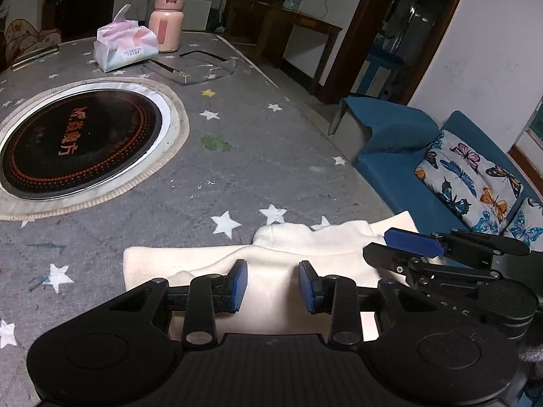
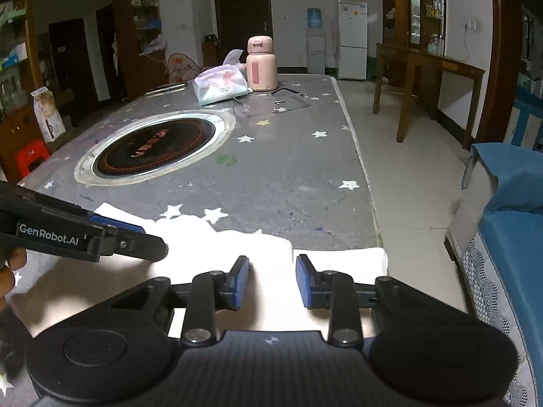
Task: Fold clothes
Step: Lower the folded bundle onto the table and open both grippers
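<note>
A white garment with a collar lies flat at the near edge of the grey star-patterned table; it also shows in the right wrist view. My left gripper is open above the garment's middle, nothing between its blue pads. My right gripper is open over the garment's right part, also empty. The right gripper shows from the side in the left wrist view, and the left gripper shows at the left of the right wrist view.
A round black induction plate is set into the table. A tissue pack, a pink flask and glasses stand at the far end. A blue sofa with a butterfly cushion is on the right.
</note>
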### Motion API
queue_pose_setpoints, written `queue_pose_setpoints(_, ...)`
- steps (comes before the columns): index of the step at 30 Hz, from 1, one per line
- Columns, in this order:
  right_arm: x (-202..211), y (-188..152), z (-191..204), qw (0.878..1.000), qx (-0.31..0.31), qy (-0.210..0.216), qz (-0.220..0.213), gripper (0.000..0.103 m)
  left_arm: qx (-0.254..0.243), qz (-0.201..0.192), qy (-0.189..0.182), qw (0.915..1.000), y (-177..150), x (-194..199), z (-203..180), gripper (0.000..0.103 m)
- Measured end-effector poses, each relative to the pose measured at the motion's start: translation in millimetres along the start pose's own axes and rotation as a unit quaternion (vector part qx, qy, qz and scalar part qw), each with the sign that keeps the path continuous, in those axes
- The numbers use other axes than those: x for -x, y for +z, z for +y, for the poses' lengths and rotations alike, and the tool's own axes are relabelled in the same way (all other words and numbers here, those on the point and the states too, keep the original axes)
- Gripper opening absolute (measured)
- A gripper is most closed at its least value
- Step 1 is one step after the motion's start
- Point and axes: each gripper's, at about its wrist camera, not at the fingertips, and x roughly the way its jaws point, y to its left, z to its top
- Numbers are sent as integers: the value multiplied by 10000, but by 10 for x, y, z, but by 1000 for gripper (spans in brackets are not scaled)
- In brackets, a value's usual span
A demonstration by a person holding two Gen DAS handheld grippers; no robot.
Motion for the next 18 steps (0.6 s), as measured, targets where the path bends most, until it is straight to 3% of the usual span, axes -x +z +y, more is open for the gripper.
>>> queue_pose_setpoints(9,433,-141,136,9997,164,153,-72,44,-219,-168,-263,9993,-227,384,-145,37)
queue_pose_setpoints(18,722,-573,317,9994,324,-71,-109,56,-323,-223,-251,9989,-648,618,-203,37)
